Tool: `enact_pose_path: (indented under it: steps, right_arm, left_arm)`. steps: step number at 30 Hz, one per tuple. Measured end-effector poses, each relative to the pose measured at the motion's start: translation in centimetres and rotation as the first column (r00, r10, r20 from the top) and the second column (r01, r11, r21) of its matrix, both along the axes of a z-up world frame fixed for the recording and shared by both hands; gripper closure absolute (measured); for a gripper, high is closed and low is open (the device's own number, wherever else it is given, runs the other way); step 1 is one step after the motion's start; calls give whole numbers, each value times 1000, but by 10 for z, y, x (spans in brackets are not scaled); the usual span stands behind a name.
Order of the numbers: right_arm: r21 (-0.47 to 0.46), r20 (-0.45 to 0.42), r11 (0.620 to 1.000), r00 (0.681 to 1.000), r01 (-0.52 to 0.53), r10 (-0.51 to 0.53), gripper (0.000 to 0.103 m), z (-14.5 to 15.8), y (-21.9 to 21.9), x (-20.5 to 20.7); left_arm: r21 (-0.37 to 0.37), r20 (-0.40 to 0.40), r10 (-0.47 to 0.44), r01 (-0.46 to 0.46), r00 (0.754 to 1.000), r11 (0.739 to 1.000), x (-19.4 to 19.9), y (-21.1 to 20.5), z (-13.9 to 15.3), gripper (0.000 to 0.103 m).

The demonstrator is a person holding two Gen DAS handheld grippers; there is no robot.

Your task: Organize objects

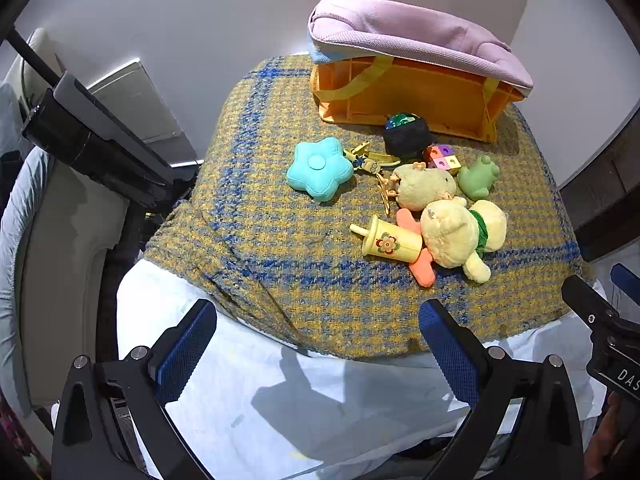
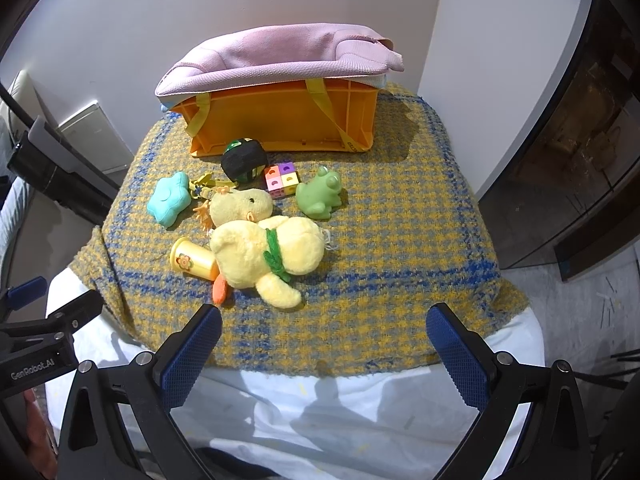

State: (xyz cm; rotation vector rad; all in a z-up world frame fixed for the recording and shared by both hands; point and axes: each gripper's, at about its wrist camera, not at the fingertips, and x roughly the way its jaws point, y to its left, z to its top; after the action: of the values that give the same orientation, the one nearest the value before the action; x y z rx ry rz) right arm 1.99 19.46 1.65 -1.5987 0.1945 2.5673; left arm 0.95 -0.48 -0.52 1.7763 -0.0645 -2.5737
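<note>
Toys lie in a cluster on a yellow and blue woven cloth (image 1: 280,240): a yellow plush duck (image 1: 460,236) with a green scarf, a yellow toy cup (image 1: 390,240), a smaller tan plush (image 1: 424,186), a teal star cushion (image 1: 320,168), a green frog (image 1: 478,178), coloured cubes (image 1: 442,158), a black ball (image 1: 406,134) and a keychain (image 1: 372,162). Behind them stands an orange crate (image 1: 420,96) under a pink cloth bag (image 1: 416,36). My left gripper (image 1: 318,344) hangs open over the cloth's near edge. My right gripper (image 2: 324,344) is open too, just in front of the plush duck (image 2: 268,258).
A white sheet (image 2: 320,412) covers the surface under the cloth. A black stand (image 1: 96,140) leans at the left beside a white chair. A dark cabinet (image 2: 580,160) stands at the right, and a pale wall rises behind the crate.
</note>
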Motion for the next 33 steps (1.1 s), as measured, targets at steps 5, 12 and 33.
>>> enact_pose_path:
  steps: [5,12,33]
  right_arm:
    - [-3,1,1000,1000,2,-2,0,0,1,0]
    - [-2,0,1000,1000,2,-2,0,0,1,0]
    - [-5,-8,1000,1000,10,-10,0,2,1,1]
  left_arm:
    - [-5,-1,-4,4,1000,1000,-1,0,1,0]
    - [-7,-6,-4,4,1000,1000,0,0,2,0]
    - [-13,-11,-10,10,1000,1000,1,2,4,0]
